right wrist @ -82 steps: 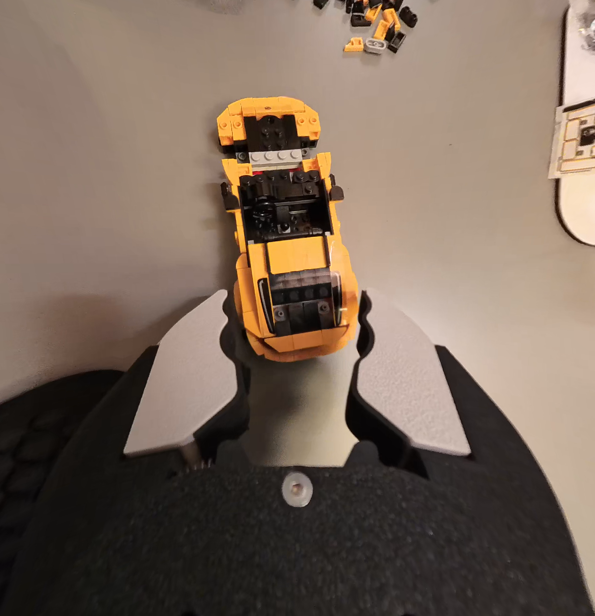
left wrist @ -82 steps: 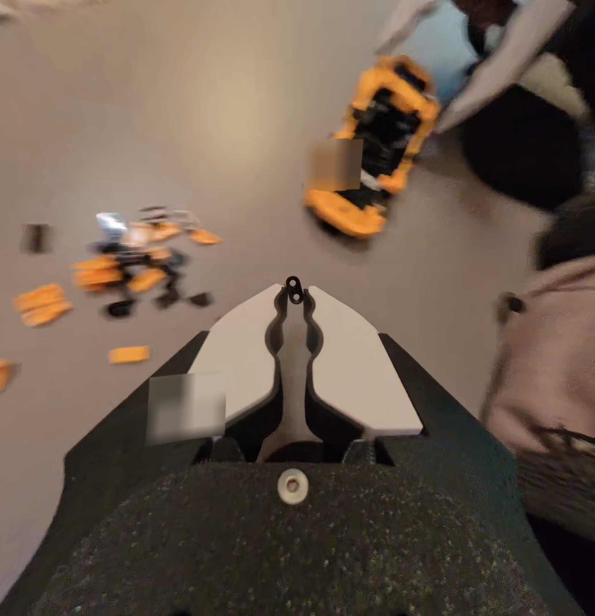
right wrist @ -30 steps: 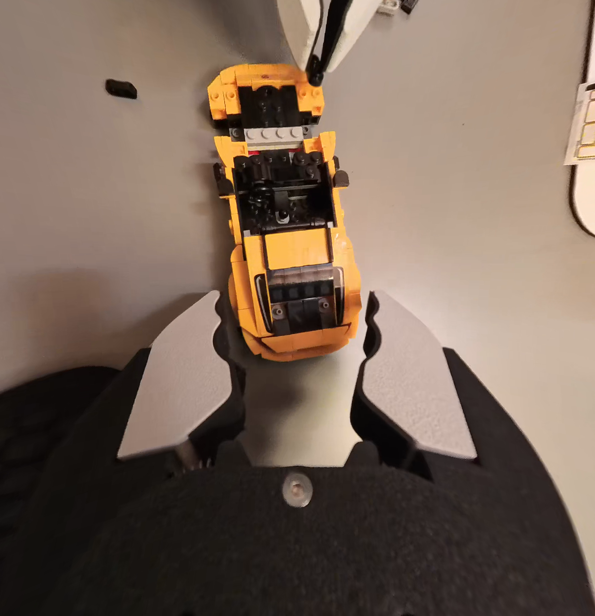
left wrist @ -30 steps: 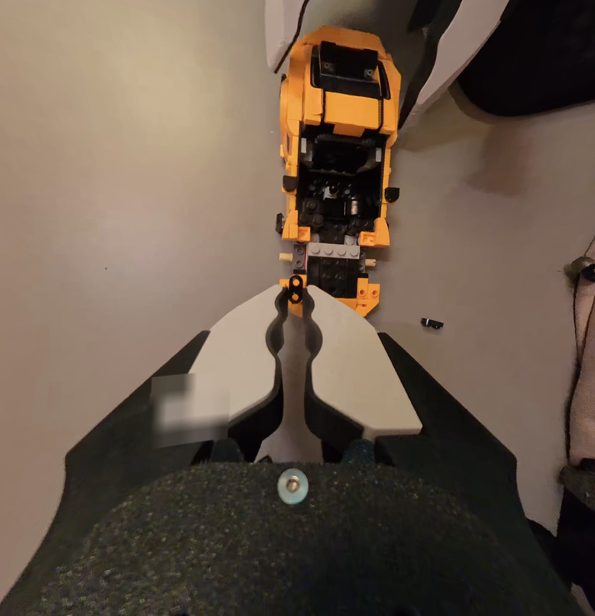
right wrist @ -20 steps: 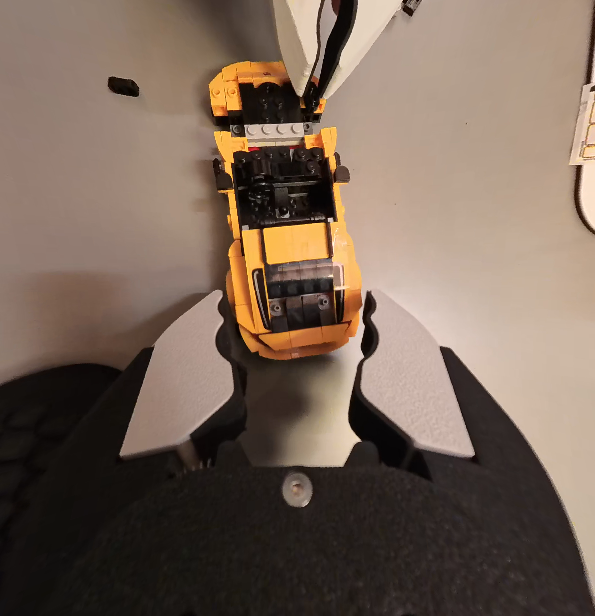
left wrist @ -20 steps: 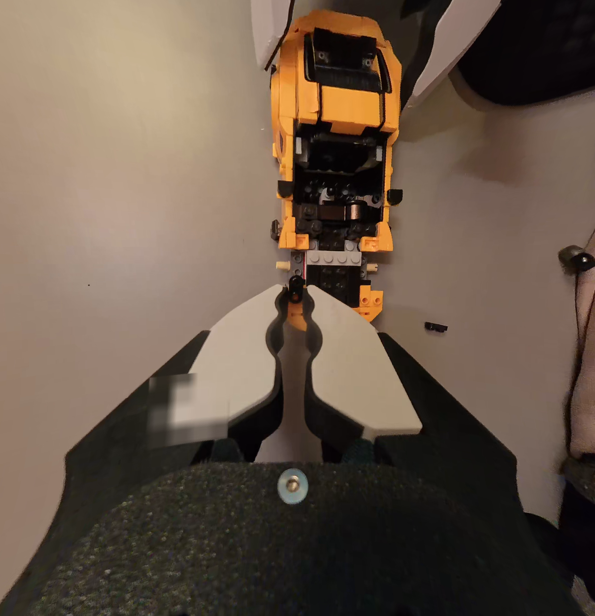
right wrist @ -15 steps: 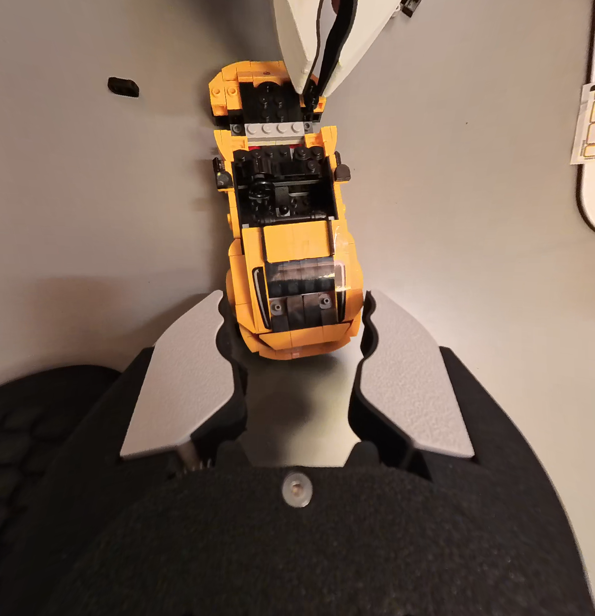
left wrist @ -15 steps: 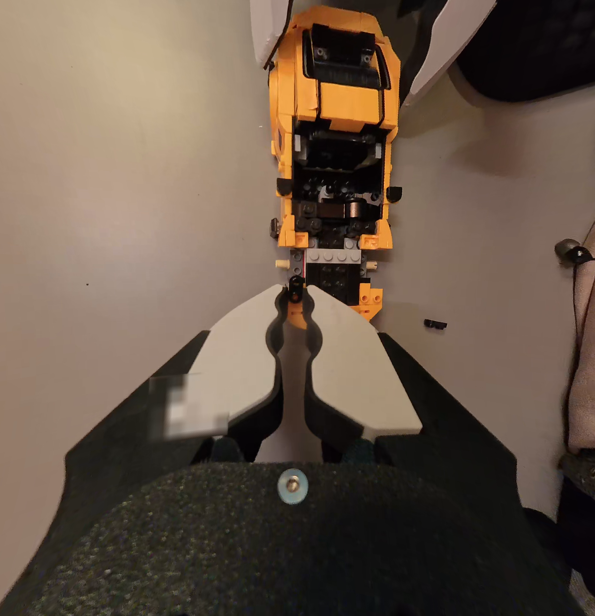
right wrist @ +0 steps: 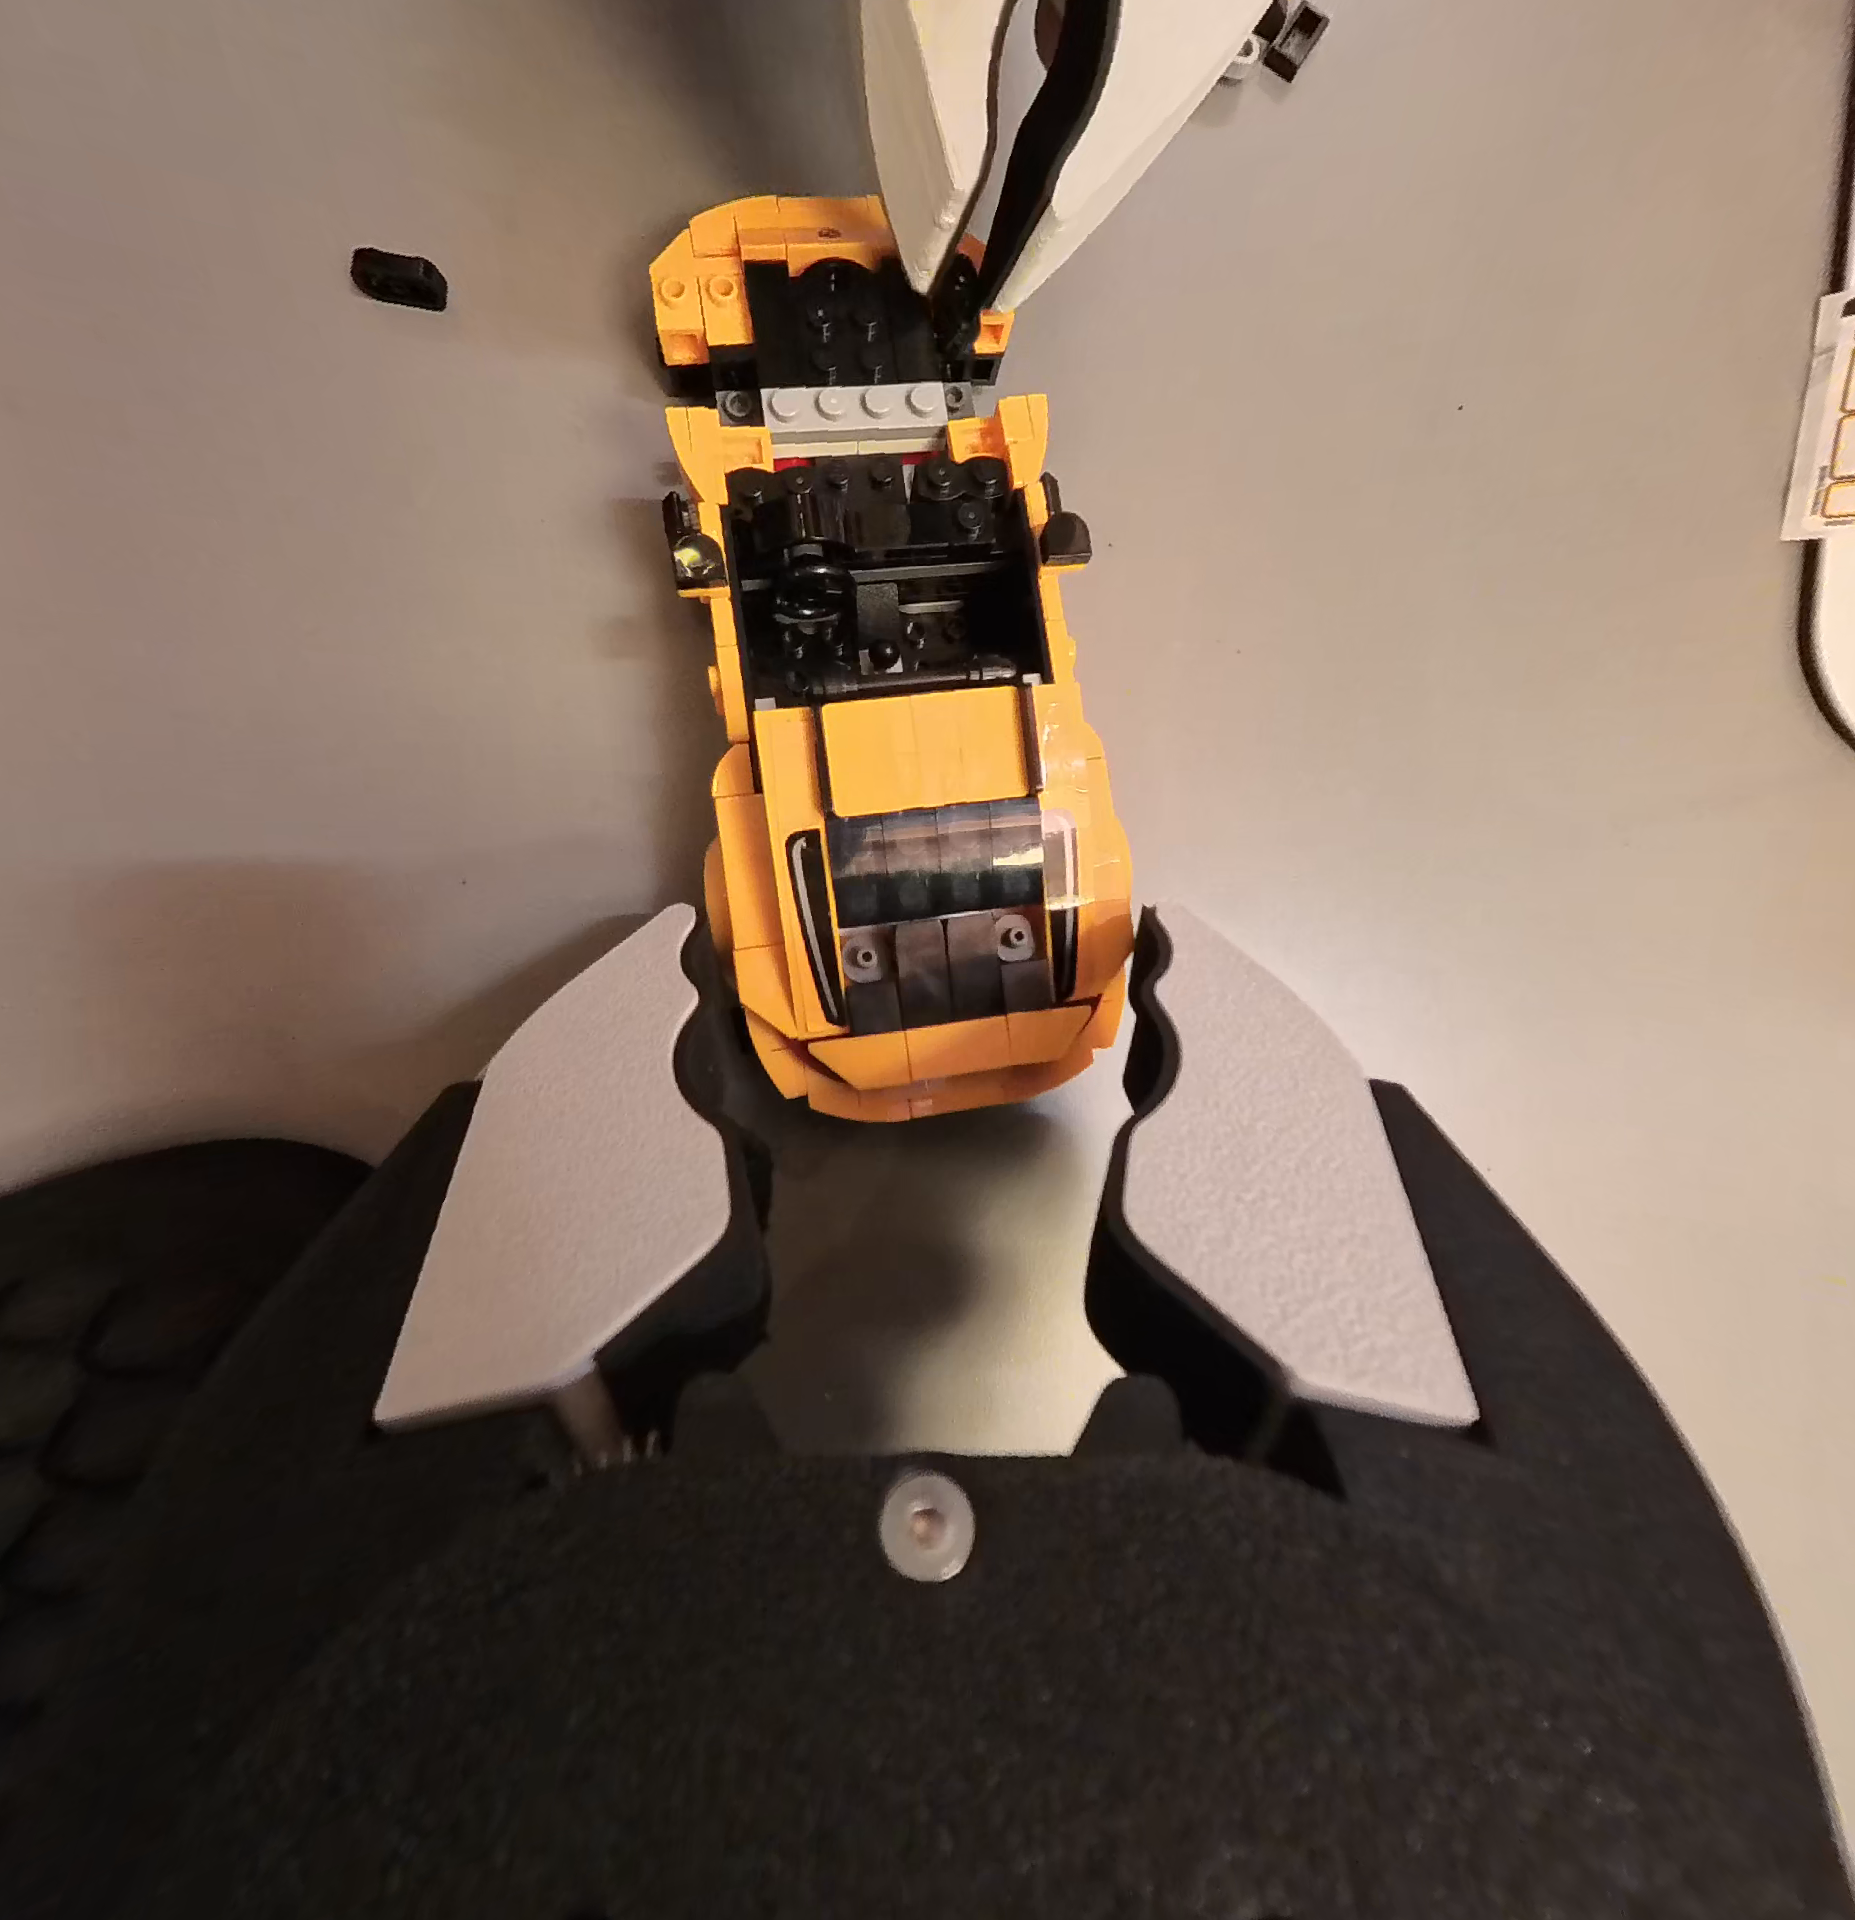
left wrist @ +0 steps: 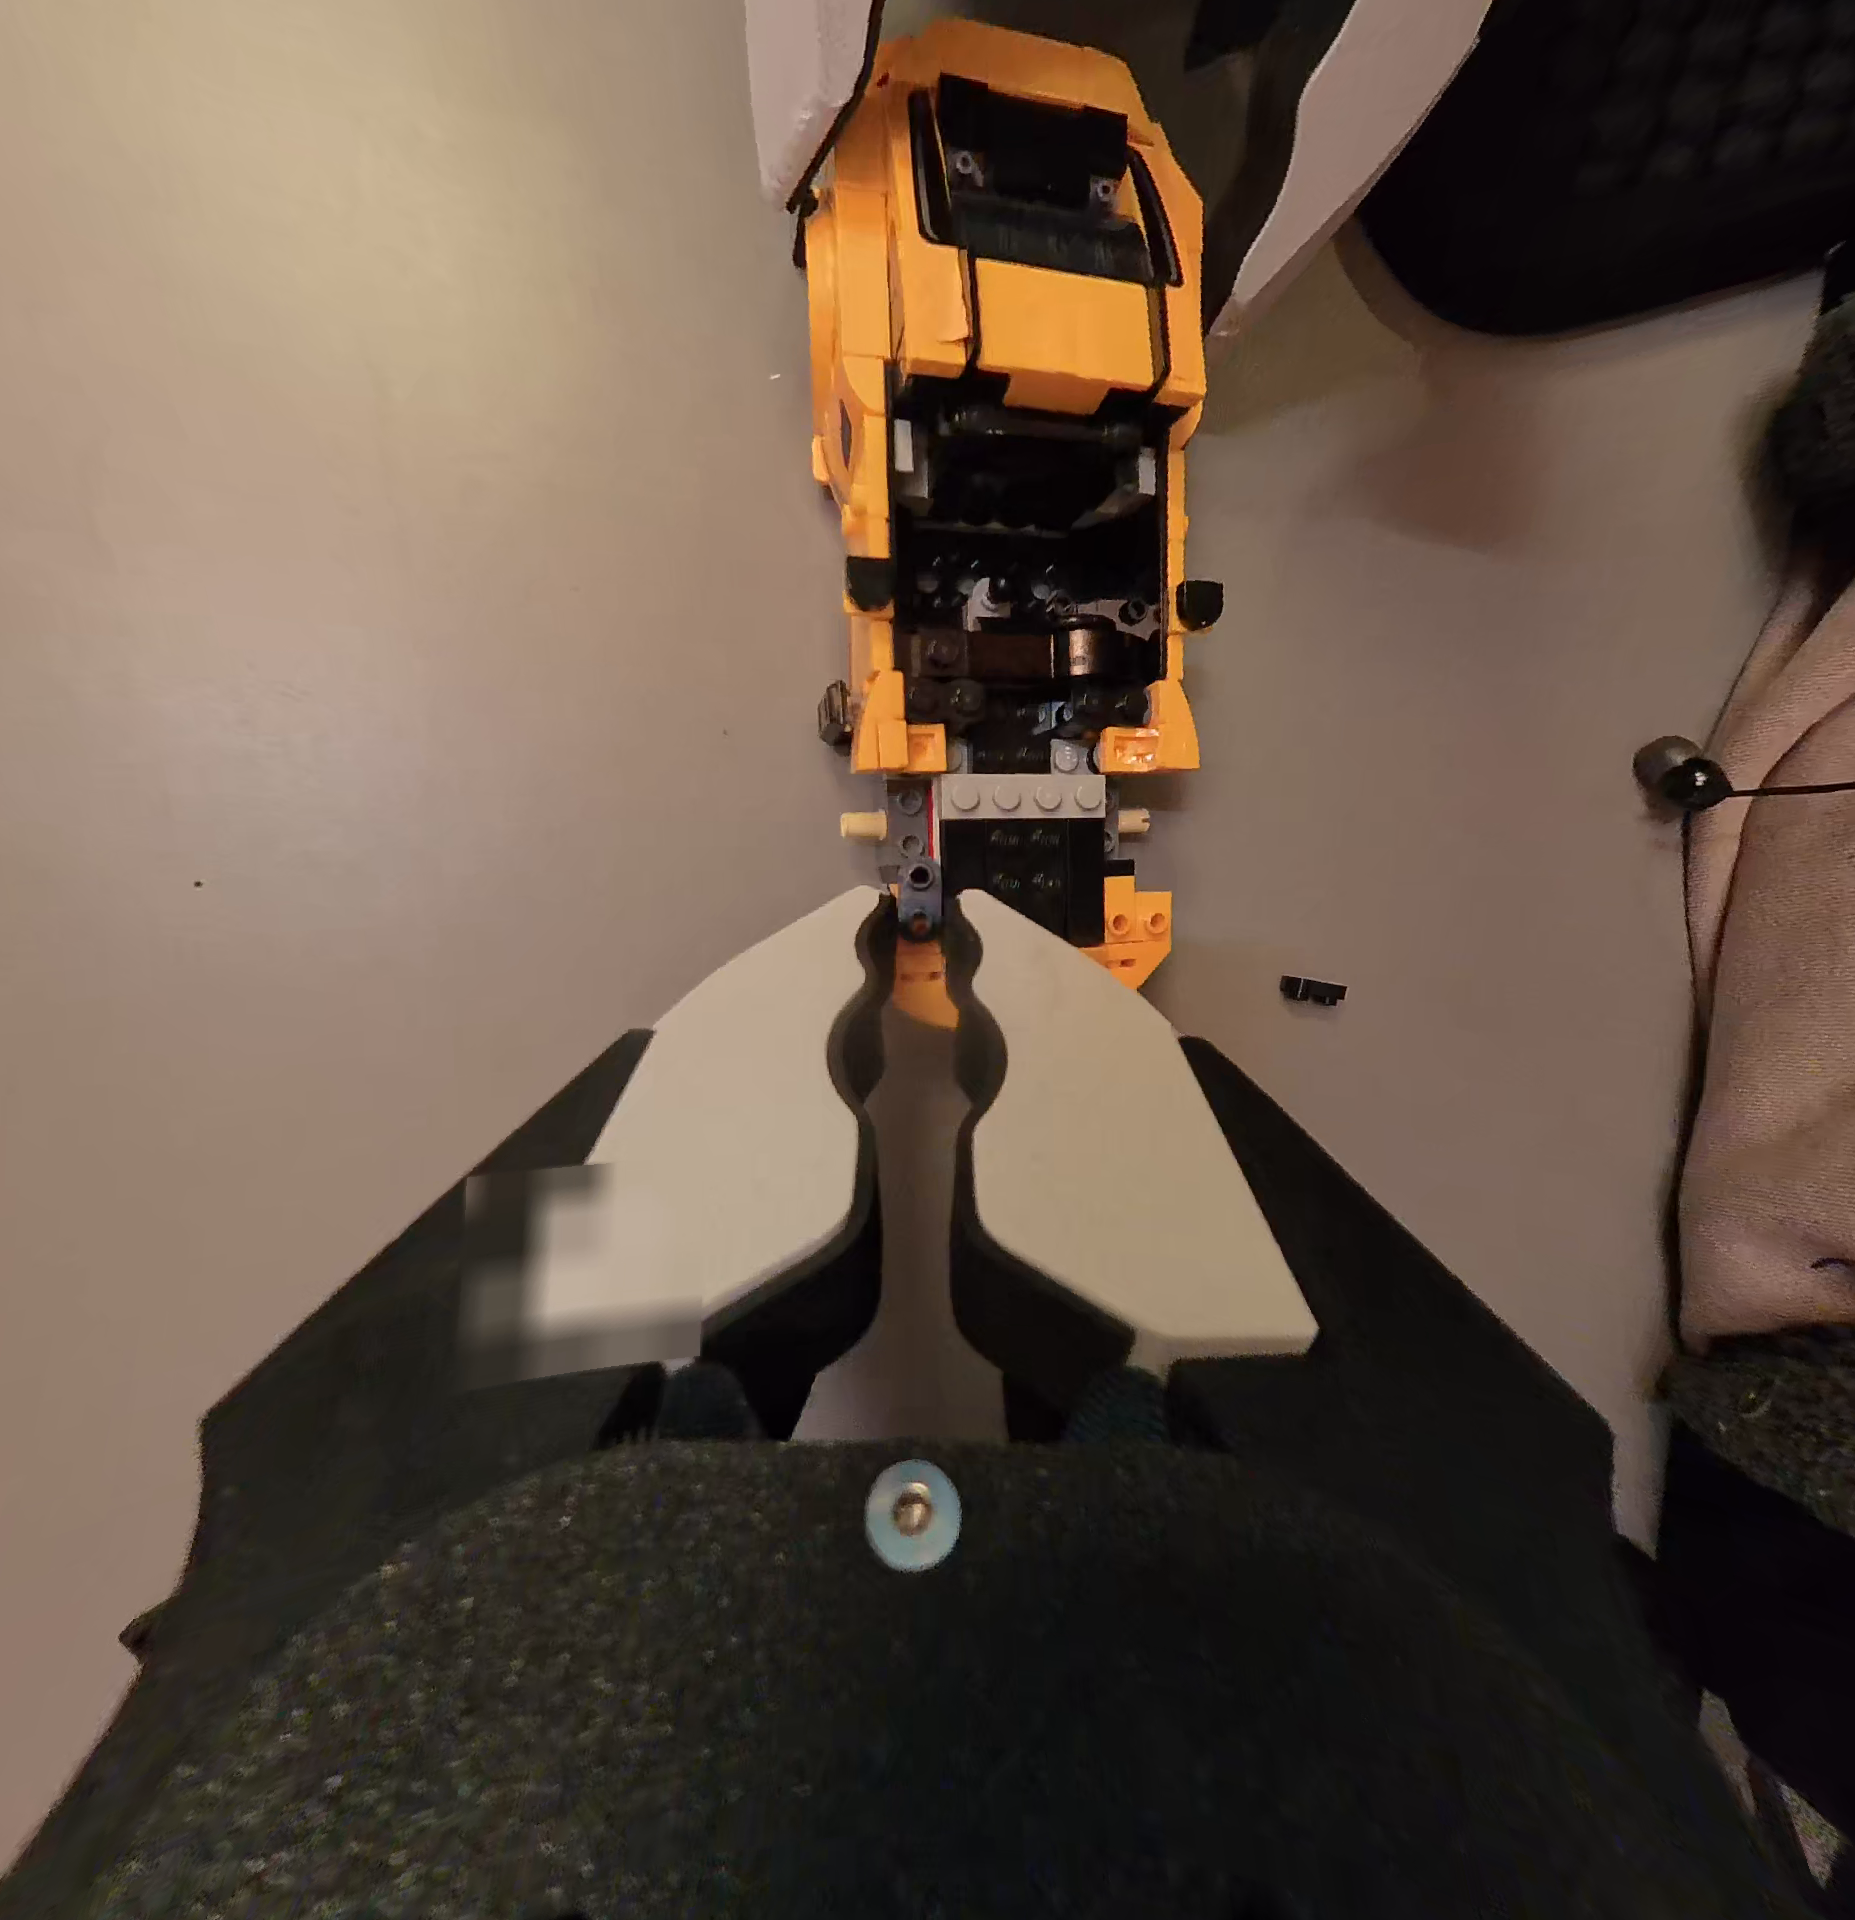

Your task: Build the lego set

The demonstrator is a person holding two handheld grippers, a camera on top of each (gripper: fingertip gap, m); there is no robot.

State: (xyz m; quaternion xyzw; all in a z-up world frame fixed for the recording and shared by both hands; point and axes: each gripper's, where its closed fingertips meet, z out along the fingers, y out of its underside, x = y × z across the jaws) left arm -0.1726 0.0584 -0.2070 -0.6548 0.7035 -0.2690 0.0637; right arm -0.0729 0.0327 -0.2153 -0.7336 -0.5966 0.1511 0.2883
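The left gripper [left wrist: 920, 902] has pushed further onto the car [left wrist: 1016, 436] than a second ago, its jaws clamped on a small dark piece [left wrist: 920, 896] now over the near end. The car lies on the desk [left wrist: 383, 520], long axis up the frame, between the right gripper's [right wrist: 918, 925] parted jaws.

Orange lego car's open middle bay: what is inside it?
Inside the orange lego car: black studded plates, a black steering wheel and a crossbar. The floor beneath them is too dark to make out.
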